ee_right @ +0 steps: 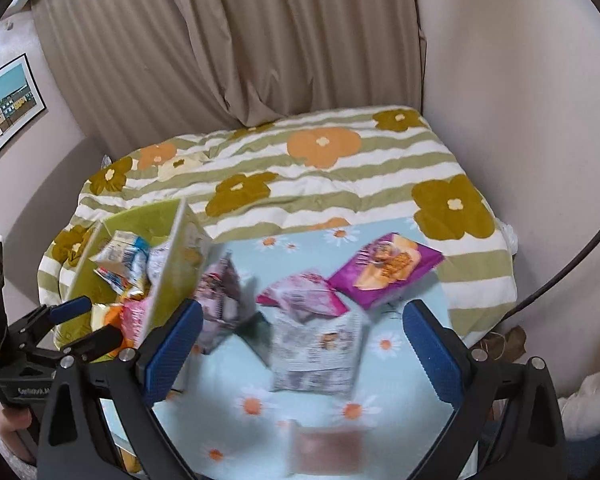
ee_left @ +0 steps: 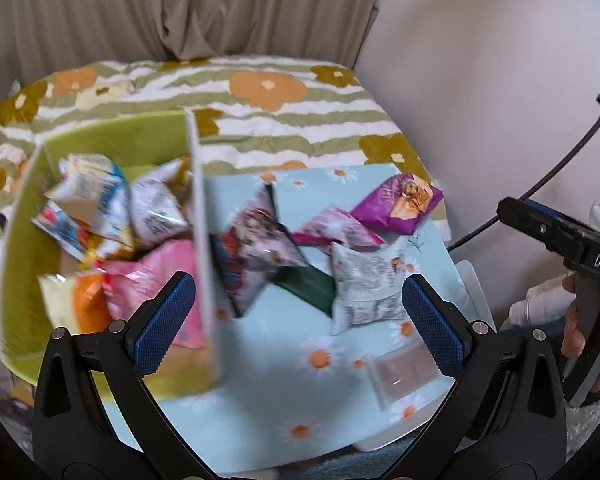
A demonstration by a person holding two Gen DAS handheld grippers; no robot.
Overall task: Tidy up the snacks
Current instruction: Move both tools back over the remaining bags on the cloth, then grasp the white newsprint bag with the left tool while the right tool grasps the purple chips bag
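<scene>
A green box (ee_left: 20, 240) (ee_right: 140, 216) on the left holds several snack packets, among them a pink one (ee_left: 156, 280) and a blue-white one (ee_left: 88, 188). On the light-blue daisy cloth (ee_left: 300, 360) (ee_right: 228, 396) lie a purple packet (ee_left: 396, 204) (ee_right: 384, 268), a pink-white packet (ee_left: 336, 228) (ee_right: 304, 296), a grey-white packet (ee_left: 364, 288) (ee_right: 320, 356), a dark patterned packet (ee_left: 256, 244) (ee_right: 220, 300) beside the box wall, and a clear brownish packet (ee_left: 404, 372) (ee_right: 324, 448). My left gripper (ee_left: 300, 320) (ee_right: 82, 322) is open above the box wall. My right gripper (ee_right: 300, 356) (ee_left: 548, 228) is open above the packets.
The cloth covers a small table in front of a bed with a green-striped flowered quilt (ee_left: 284, 124) (ee_right: 340, 176). Beige curtains (ee_right: 228, 40) hang behind, a wall stands at right. A hand (ee_left: 580, 320) holds the right tool. A framed picture (ee_right: 4, 108) hangs at left.
</scene>
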